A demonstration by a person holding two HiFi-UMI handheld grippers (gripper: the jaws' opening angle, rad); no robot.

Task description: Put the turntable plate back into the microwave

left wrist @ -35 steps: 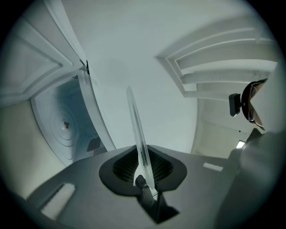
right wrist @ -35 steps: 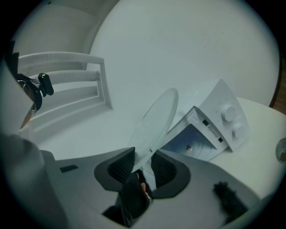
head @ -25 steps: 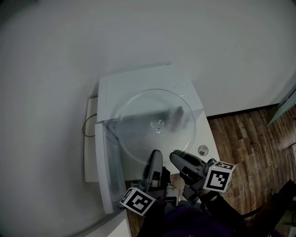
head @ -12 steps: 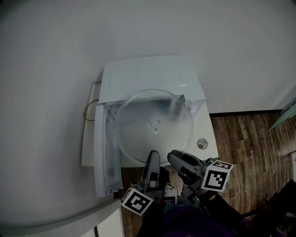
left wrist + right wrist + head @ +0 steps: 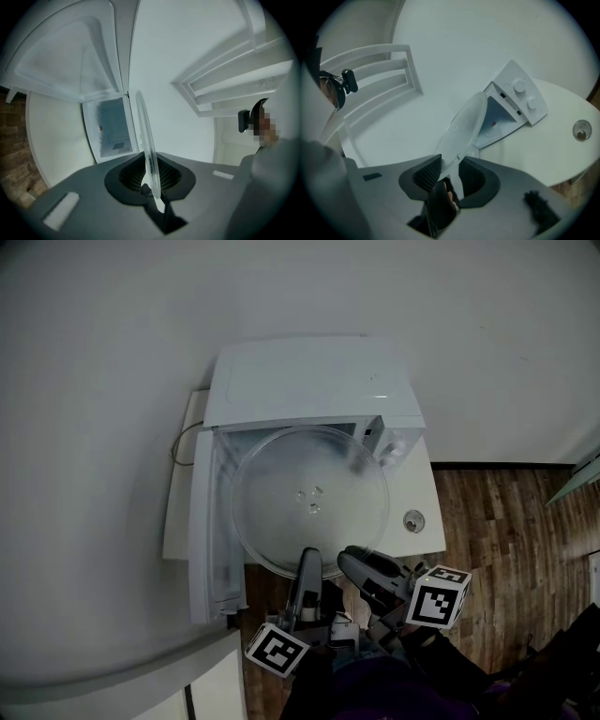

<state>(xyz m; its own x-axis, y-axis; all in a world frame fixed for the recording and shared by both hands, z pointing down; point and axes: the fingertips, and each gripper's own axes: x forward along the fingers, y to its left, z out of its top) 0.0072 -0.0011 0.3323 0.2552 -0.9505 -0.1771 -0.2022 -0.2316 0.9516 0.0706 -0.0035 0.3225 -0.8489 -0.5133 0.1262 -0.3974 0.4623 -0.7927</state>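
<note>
Head view: open door (image 5: pixel 212 521) flanks plate (image 5: pixel 309 498)

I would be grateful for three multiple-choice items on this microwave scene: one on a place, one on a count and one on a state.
1. Where is the turntable plate?
A. Flat on the floor
B. Held by its rim at the microwave's open front
C. On top of the microwave

2. How many round knobs does the control panel carry?
A. One
B. Two
C. Four

3. How is the microwave door?
A. Shut
B. Taken off
C. Swung open

Answers:
1 B: the left tongs and right tongs both grip its near rim in front of the cavity.
2 B: the right gripper view shows two.
3 C: it stands out at the head view's left.
</note>
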